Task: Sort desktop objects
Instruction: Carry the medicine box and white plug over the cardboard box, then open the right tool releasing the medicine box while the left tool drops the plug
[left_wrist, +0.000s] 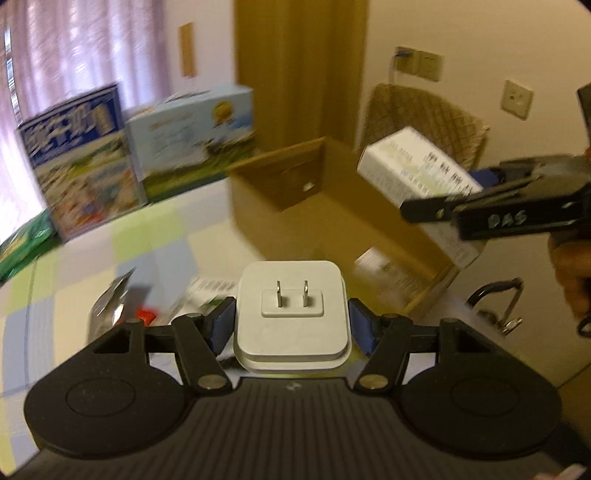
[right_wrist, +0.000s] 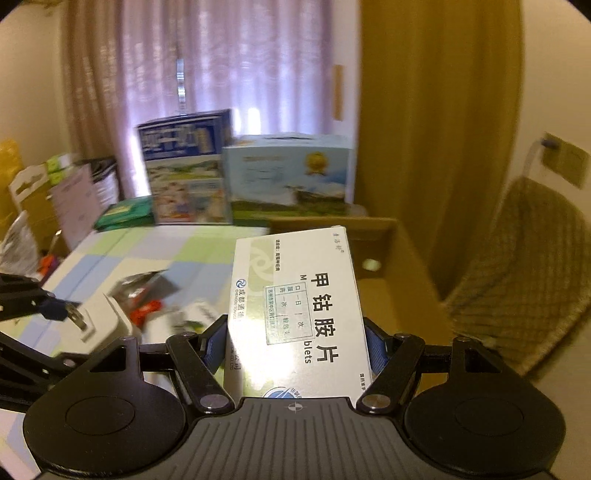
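Right wrist view, right gripper (right_wrist: 295, 345) clamping medicine box (right_wrist: 295, 306) lengthwise forward, left gripper (left_wrist: 291, 323) gripping charger (left_wrist: 291, 314), prongs outward.

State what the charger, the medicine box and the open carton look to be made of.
Charger: likely matte white plastic, smooth with rounded corners; two shiny metal prongs. Medicine box: thin glossy printed card, showing glare. Carton: plain brown cardboard, dull, with folded flaps.
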